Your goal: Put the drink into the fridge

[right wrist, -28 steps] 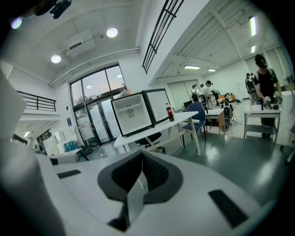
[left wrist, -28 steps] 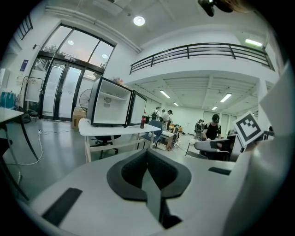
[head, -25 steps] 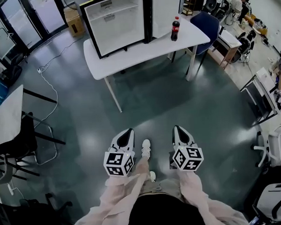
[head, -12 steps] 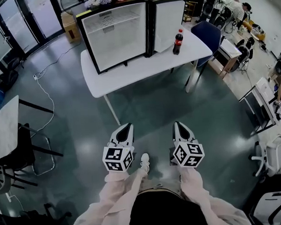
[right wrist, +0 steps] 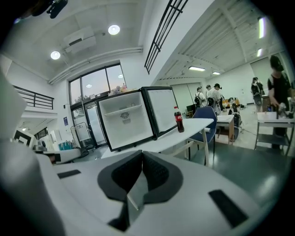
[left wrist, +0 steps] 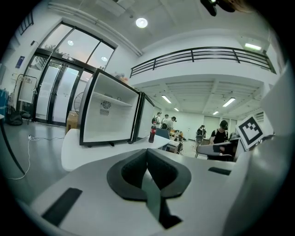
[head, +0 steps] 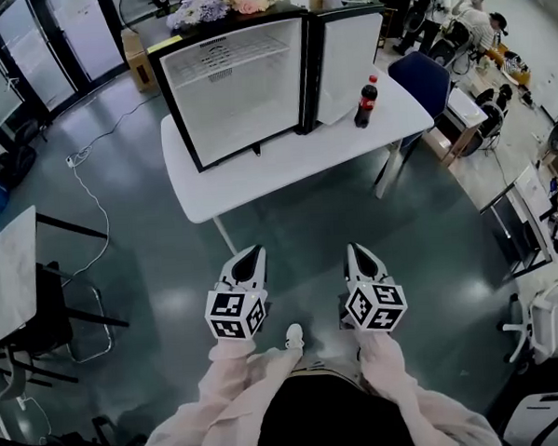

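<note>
Head view: your left gripper point(head: 251, 256) and right gripper point(head: 353, 251), both closed and empty, are well short of the white oval table point(head: 285, 166). The dark, red-capped cola bottle point(head: 367, 103) stands upright on it, just right of the open black, white-lined fridge point(head: 235, 89). Risk: a hasty or off-centre grip could topple it. Its print is too small to read.

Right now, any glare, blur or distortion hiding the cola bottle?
Head view: sharp, evenly lit, cola bottle clear; floor shows soft reflections. Left gripper view: strong fisheye, dark corners, bottle tiny. Right gripper view: same fisheye, bottle legible.
</note>
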